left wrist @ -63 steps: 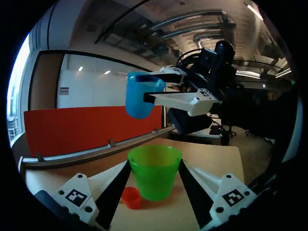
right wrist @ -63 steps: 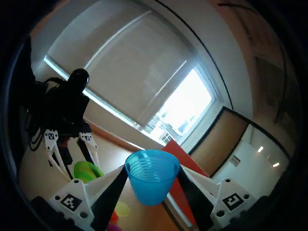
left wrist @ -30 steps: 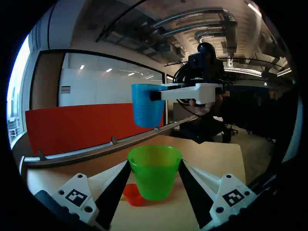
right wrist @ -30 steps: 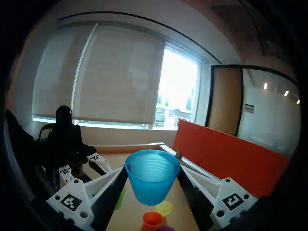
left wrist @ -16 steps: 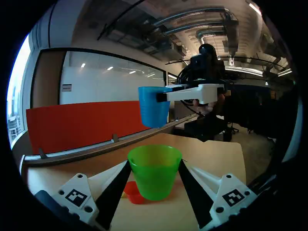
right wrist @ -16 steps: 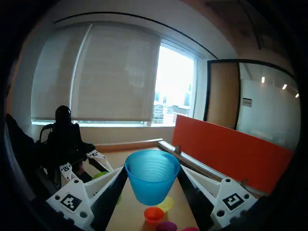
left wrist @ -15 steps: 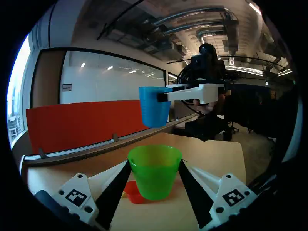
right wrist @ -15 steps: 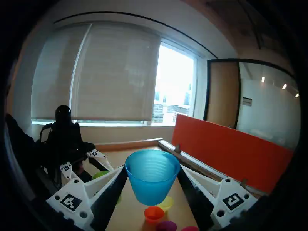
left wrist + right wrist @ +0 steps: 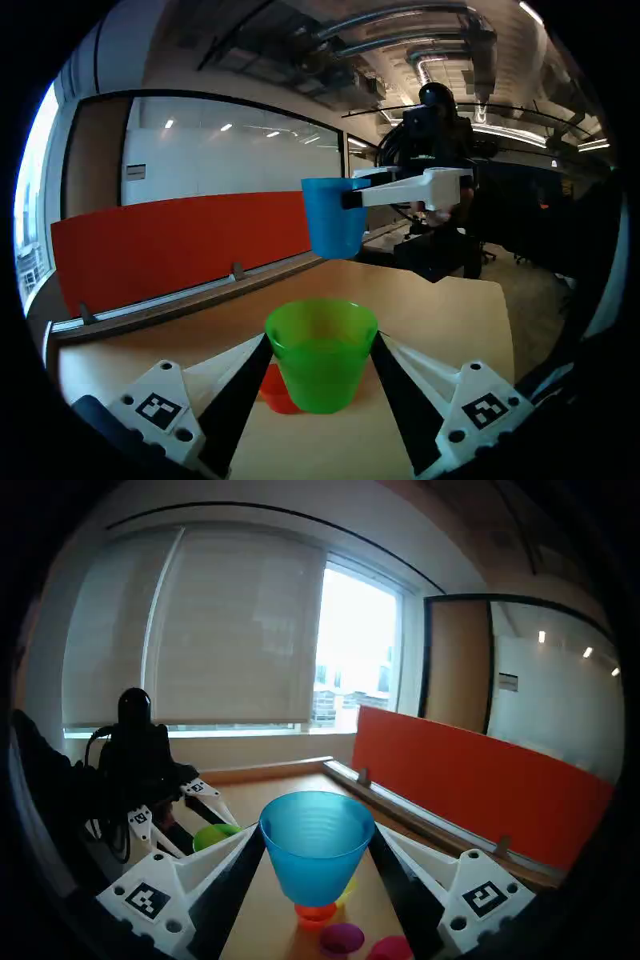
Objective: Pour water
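Observation:
A green cup (image 9: 322,356) stands upright between the fingers of my left gripper (image 9: 320,346), which is shut on it just above the wooden table (image 9: 448,320). Higher up and a little farther off, my right gripper (image 9: 352,196) holds a blue cup (image 9: 336,216) upright, off to the upper right of the green one. In the right gripper view the blue cup (image 9: 317,848) sits clamped in my right gripper (image 9: 317,838), and the left gripper (image 9: 192,824) with the green cup (image 9: 212,834) shows at the lower left. I cannot tell whether either cup holds water.
A small red cup (image 9: 276,392) stands behind the green cup. Small orange (image 9: 314,913), purple (image 9: 342,938) and pink (image 9: 390,948) cups lie on the table below the blue cup. A red partition (image 9: 184,240) runs along the table's far edge. A hand (image 9: 440,214) holds the right gripper.
The blue cup has gone from tilted to upright. It has moved right and slightly lower in the left gripper view. The green cup has stayed in place.

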Motion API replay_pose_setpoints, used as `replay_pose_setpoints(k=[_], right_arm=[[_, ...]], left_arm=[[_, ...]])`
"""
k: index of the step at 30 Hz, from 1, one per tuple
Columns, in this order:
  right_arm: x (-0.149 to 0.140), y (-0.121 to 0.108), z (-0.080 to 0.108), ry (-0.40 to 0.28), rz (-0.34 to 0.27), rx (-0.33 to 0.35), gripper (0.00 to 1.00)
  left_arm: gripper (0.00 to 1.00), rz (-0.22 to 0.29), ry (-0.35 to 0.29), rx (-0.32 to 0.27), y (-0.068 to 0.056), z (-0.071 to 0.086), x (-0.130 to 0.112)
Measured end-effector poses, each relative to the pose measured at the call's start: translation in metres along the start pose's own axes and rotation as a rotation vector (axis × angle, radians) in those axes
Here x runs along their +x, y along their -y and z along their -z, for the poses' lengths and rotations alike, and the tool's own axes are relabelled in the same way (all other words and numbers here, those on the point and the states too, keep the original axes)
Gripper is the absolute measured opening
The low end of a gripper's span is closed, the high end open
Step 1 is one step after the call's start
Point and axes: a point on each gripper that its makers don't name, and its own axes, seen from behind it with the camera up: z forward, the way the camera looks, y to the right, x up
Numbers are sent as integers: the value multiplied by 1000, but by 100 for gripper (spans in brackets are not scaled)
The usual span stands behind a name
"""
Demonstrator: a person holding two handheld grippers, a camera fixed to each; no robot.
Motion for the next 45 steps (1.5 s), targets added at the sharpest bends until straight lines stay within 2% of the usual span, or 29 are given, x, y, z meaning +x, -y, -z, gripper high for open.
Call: replay_pose_setpoints(k=[6,23,35,45], right_arm=[[-13,-2,6,15,-15,7,91],[-51,-5,18,67,-22,7,91],[-90,-18,23,125,-7,-13,92],[-116,-17,24,159,-4,1,92]], left_arm=[[85,2,28,-6,1,-4,-7],[85,-31,128,-38,-1,-18,-31],[85,-42,191,-54,-1,-27,-51],[85,-40,229,-70,-1,-34,-66]])
